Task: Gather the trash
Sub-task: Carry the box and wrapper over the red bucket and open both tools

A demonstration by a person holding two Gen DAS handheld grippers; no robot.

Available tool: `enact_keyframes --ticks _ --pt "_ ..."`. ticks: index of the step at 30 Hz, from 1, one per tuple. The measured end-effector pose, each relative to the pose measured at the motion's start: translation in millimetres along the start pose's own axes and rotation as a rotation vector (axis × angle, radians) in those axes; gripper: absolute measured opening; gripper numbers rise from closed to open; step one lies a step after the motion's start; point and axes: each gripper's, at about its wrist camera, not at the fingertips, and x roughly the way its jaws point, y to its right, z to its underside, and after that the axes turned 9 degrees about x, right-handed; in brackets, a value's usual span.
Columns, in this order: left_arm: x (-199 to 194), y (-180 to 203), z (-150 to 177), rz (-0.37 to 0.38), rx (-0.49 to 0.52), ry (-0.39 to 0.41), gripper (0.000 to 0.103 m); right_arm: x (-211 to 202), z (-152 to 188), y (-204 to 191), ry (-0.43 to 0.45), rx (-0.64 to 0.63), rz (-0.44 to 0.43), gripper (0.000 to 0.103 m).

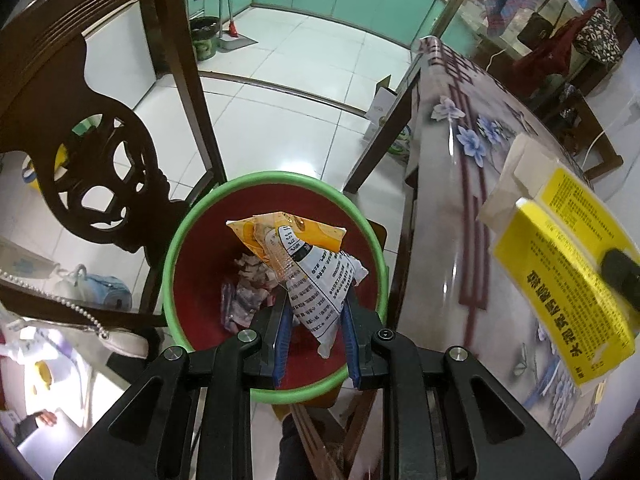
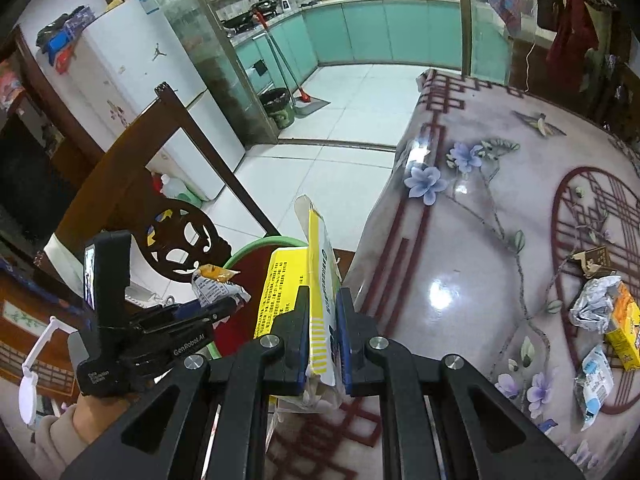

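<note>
A white and orange snack packet (image 1: 320, 276) hangs over the red bin with a green rim (image 1: 172, 264); my left gripper (image 1: 316, 304) is shut on its lower half. Crumpled wrappers (image 1: 250, 288) lie at the bin's bottom. My right gripper (image 2: 324, 294) is shut on a yellow and white carton (image 2: 280, 280), held edge-up beside the table edge and just right of the bin (image 2: 260, 245). The right wrist view also shows the left gripper (image 2: 228, 304) with the packet (image 2: 216, 284). In the left wrist view the carton (image 1: 560, 280) floats at the right.
A dark carved wooden chair (image 1: 80, 120) stands left of the bin. The table with a floral cloth (image 2: 480, 240) is on the right; on it lie crumpled foil (image 2: 596, 300), a yellow box (image 2: 622, 328) and a blue-white wrapper (image 2: 596, 380). White tiled floor stretches behind.
</note>
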Motion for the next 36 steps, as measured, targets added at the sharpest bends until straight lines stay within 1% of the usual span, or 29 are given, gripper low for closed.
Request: enact_keyframes --ticks 6,18,27,28,30,31,32,33,34,35,36 --pt "8.6 -12.7 -3.6 -0.006 -0.024 -0.016 0.021 17.4 -5.2 -3.6 -0.035 0.003 -0.002 0.010" --pt "24.7 -24.7 -6.4 -0.028 -0.039 -0.058 0.023 47.8 -10.8 -19.8 -0.090 -0.036 -0.019 0.010" --pt "30.6 -30.1 -8.9 -0.037 -0.051 -0.073 0.024 64.6 -15.5 -29.3 -0.112 -0.070 -0.031 0.010" --pt "30.4 -30.9 -9.1 -0.040 -0.057 -0.071 0.025 65.2 -15.8 -30.5 -0.108 -0.074 -0.035 0.012" --pt "29.7 -33.3 -9.9 -0.045 -0.069 -0.065 0.037 65.6 -16.0 -32.9 -0.097 -0.079 -0.035 0.015" --pt "29.3 -34.3 -10.3 -0.045 -0.074 -0.062 0.040 66.0 -16.4 -33.6 -0.094 -0.080 -0.032 0.016" --pt "29.1 -35.3 -10.7 -0.044 -0.078 -0.061 0.046 66.0 -16.6 -33.9 -0.090 -0.080 -0.031 0.018" --pt "29.1 -35.8 -11.0 -0.044 -0.080 -0.061 0.056 65.5 -16.9 -33.8 -0.085 -0.079 -0.034 0.023" --pt "28.6 -36.0 -11.5 -0.046 -0.081 -0.059 0.060 64.9 -17.0 -33.2 -0.080 -0.078 -0.038 0.028" --pt "27.4 -36.1 -11.6 -0.048 -0.081 -0.055 0.065 64.0 -17.0 -32.5 -0.073 -0.075 -0.043 0.039" --pt "26.1 -35.2 -12.1 -0.050 -0.080 -0.052 0.066 62.9 -16.9 -31.6 -0.064 -0.070 -0.048 0.048"
